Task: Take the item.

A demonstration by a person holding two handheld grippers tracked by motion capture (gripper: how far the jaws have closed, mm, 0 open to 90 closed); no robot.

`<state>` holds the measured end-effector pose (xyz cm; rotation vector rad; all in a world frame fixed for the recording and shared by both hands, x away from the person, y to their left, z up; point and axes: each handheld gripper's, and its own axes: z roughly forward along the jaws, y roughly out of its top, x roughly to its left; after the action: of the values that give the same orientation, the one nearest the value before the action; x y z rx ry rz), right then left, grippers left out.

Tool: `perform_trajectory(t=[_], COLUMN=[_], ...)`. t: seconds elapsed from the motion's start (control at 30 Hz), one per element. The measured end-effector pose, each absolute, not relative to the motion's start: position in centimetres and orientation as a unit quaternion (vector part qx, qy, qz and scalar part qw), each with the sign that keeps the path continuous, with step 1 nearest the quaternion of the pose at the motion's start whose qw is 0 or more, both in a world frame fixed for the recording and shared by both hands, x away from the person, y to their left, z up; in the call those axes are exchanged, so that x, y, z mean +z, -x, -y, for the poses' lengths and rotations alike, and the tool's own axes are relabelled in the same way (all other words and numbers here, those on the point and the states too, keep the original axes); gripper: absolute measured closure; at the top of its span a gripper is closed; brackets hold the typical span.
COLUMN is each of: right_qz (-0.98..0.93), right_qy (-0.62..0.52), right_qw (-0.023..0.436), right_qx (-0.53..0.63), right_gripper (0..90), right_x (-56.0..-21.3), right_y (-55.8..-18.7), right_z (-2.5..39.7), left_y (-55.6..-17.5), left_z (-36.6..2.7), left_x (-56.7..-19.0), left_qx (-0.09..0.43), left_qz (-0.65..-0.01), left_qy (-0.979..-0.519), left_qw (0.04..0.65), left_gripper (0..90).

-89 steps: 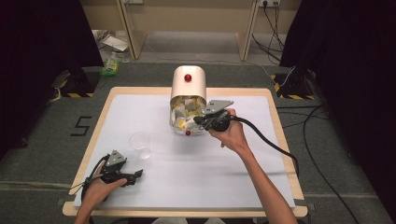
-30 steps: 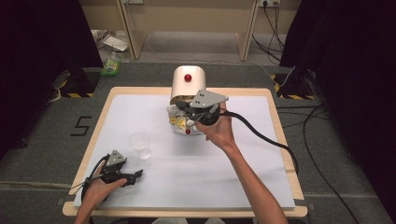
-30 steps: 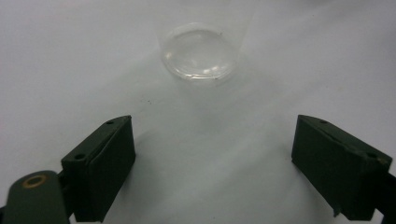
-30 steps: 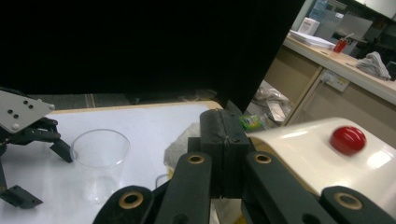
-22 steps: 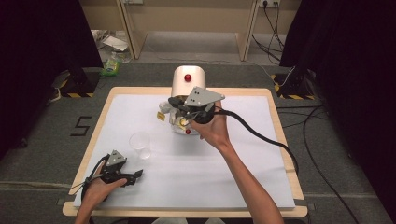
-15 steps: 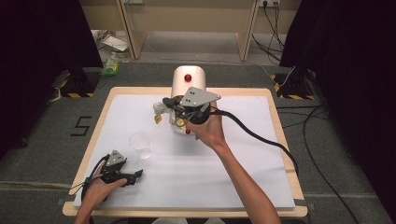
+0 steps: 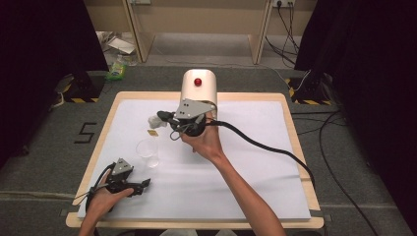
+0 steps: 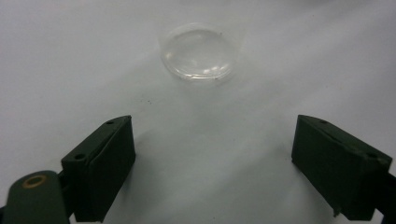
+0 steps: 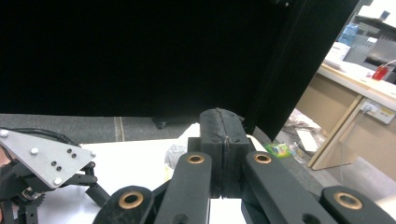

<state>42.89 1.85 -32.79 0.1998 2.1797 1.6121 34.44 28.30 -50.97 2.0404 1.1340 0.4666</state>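
Left claw [image 7: 140,185]: rests on the near left part of the desk in the person's left hand [image 7: 101,201]. Its jaws stand wide apart with nothing between them.
Clear cup [image 7: 147,150]: stands upright on the white sheet, just beyond the left claw. The left gripper view looks between the spread jaws straight at the clear cup [image 8: 201,53], which looks empty.
Yellow piece [image 7: 153,132]: a small flat bit lying on the sheet just past the cup.
Right claw [image 7: 158,118]: held above the middle of the desk by the right hand [image 7: 202,142], pointing left. Its jaws are clenched on a small pale wrapped packet [image 7: 152,119]. In the right gripper view the pads press together and the packet [image 9: 176,154] peeks out behind them.
Dispenser [image 7: 199,91]: a cream rounded box with a red button on top, at the far middle of the desk [image 7: 295,142], just behind the right hand.
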Motion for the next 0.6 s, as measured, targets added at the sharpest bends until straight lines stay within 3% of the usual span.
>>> perform_trajectory(t=[0.6], right_qz=[-0.797], right_qy=[-0.069], right_qw=[0.185], right_qx=[0.571], right_gripper=[90.0], right_x=[-36.0], right_y=[-42.6], right_z=[-4.2], left_y=[-34.4], left_z=[-28.3], left_x=[-51.0], left_qx=[0.182], left_qz=[-0.442], left_qy=[-0.796], left_qw=[0.371], left_gripper=[12.5])
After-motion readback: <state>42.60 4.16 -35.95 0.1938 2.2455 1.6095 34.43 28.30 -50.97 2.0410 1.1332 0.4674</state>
